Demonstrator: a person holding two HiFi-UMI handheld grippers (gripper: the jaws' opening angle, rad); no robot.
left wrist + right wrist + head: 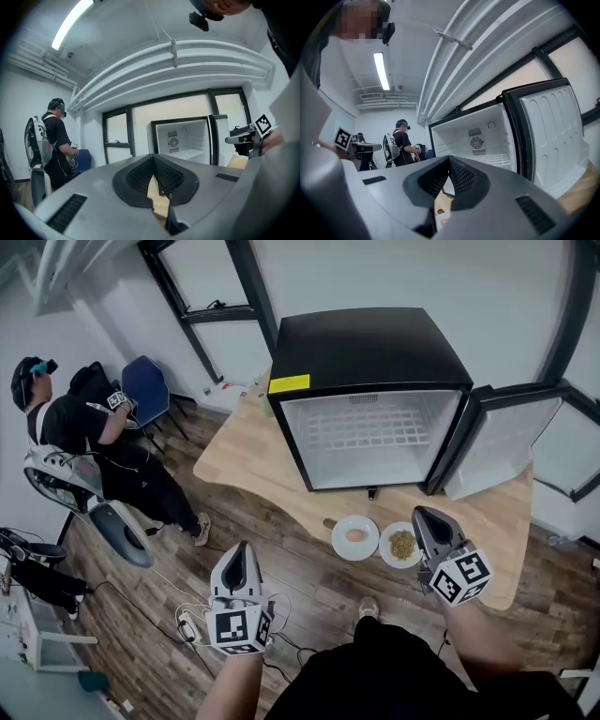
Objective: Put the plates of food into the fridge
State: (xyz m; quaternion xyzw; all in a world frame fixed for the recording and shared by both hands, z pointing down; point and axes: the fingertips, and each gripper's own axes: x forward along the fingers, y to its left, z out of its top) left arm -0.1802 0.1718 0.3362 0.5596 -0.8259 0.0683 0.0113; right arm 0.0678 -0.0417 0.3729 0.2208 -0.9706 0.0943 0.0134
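Right now both plates sit at the front edge of the bench (248,470), just before the open fridge (370,348); egg plate (354,537) left, grain plate (402,545) just beside it on the right; neither is lifted yet. Left gripper (241,554) hangs off the bench's front edge, well apart from the plates; jaws together, nothing in them. Right gripper (422,518) is near the grain plate's right side; jaws fully closed, also empty.

Risks as I judge them: closed jaws meeting a rim would shove a plate off the front edge, so open first; egg is loose and may roll if its plate tilts; door (502,442) stands open at the right, easy for the right arm to clip.

Only the head view shows both plates whole; the gripper views give a level look into the fridge, incl. the back fan (476,142), which the head view lacks.
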